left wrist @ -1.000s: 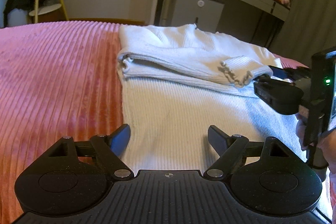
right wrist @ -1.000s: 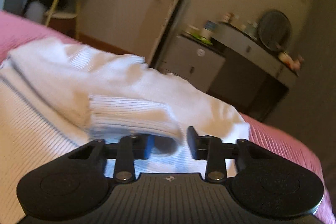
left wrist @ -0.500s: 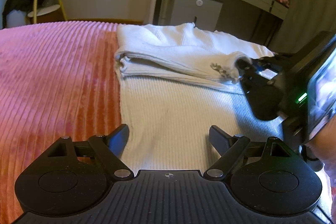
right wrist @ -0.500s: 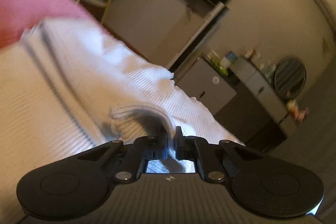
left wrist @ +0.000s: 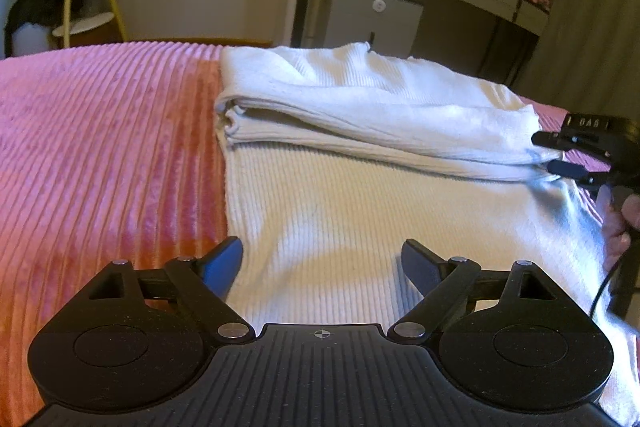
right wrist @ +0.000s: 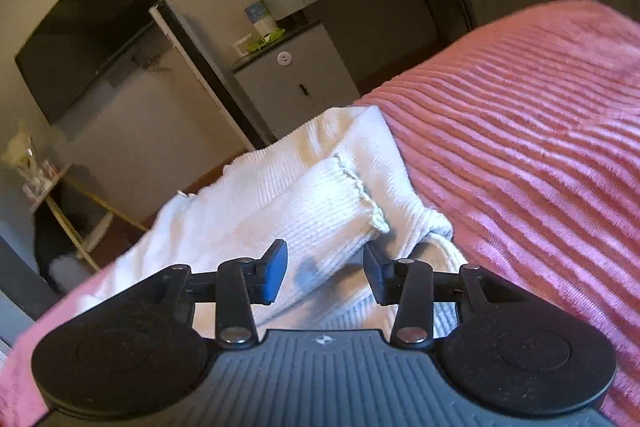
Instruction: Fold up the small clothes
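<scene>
Hovering over a white sweater (left wrist: 360,211) on the pink bed (left wrist: 100,147).
Left tool (left wrist: 322,259) spread wide at 6 o'clock, holding nothing; right tool (right wrist: 325,269) parted, empty, folded sleeve (right wrist: 320,211) just beyond at 12 o'clock.

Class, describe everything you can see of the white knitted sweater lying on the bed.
The white sweater is a ribbed knit, lying flat on the pink corduroy bedspread. Both sleeves are folded across its upper part; one frilled cuff shows. The open right gripper hovers at that sleeve; the open left gripper hovers over the hem.
</scene>
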